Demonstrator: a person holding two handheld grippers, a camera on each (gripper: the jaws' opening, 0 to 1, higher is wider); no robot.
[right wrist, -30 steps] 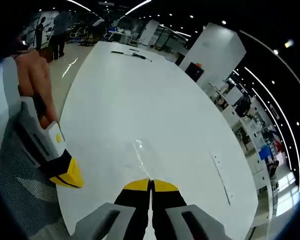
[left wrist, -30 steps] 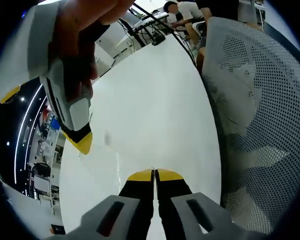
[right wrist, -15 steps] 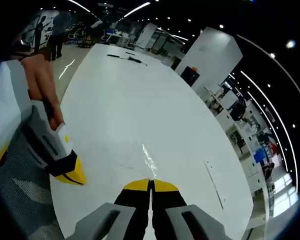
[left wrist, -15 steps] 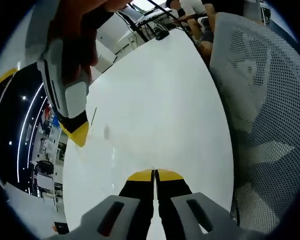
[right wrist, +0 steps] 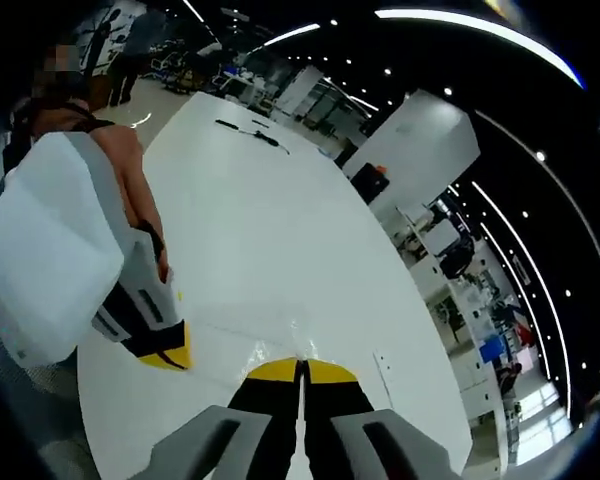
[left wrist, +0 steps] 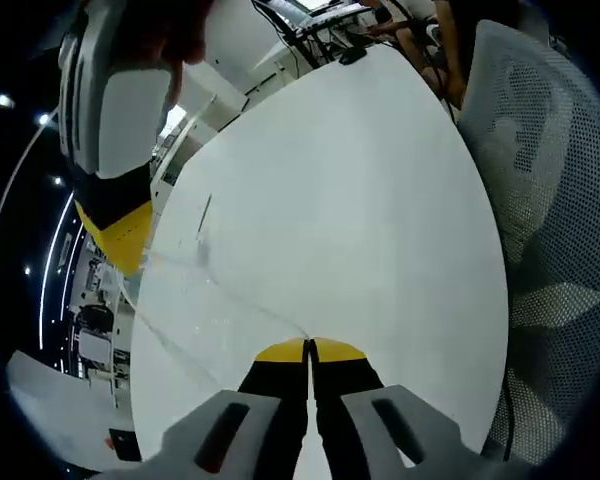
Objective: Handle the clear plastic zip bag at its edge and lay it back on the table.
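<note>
Clear zip bag (left wrist: 215, 300): both tools (left wrist: 308, 345) (right wrist: 301, 366) pinched on its edges, above tabletop (left wrist: 360, 210). Risk: thin film slipping or creasing.

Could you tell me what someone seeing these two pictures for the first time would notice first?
Probably the clear plastic zip bag, stretched between the shut left gripper and the right gripper above the long white table. In the right gripper view, the right gripper is shut on the bag's edge, with the left gripper beside it. A grey mesh chair stands alongside.
</note>
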